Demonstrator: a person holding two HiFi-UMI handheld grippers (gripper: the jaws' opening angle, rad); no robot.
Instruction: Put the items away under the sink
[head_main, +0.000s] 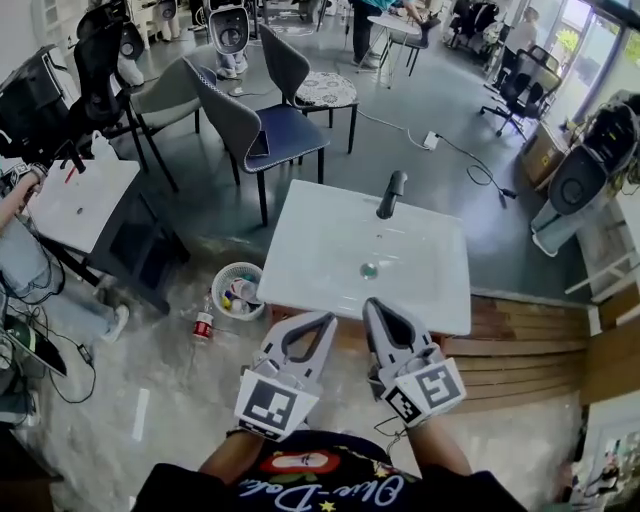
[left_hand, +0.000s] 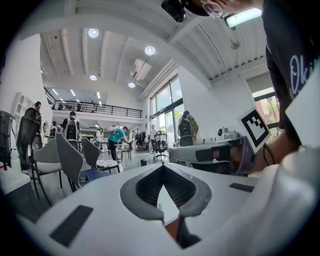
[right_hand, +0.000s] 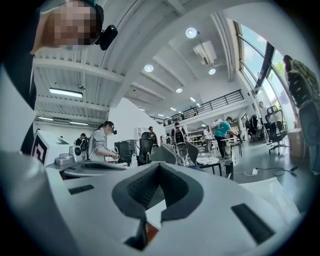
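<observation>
A white sink (head_main: 330, 240) with a dark faucet (head_main: 392, 193) and a round drain (head_main: 369, 270) stands in front of me on a wooden cabinet (head_main: 520, 345). On the floor to its left sits a small white basket (head_main: 222, 278) holding bottles, with a red-labelled bottle (head_main: 204, 325) lying beside it. My left gripper (head_main: 327, 319) (left_hand: 163, 165) and right gripper (head_main: 371, 305) (right_hand: 159, 165) hover side by side over the sink's near edge. Both are shut and hold nothing. The space under the sink is hidden from here.
Grey and blue chairs (head_main: 262, 125) stand beyond the sink. A white table (head_main: 75, 205) on a dark base sits at the left, with a person's leg (head_main: 25, 275) beside it. A cable and power strip (head_main: 432, 140) lie on the floor behind. Wooden steps extend to the right.
</observation>
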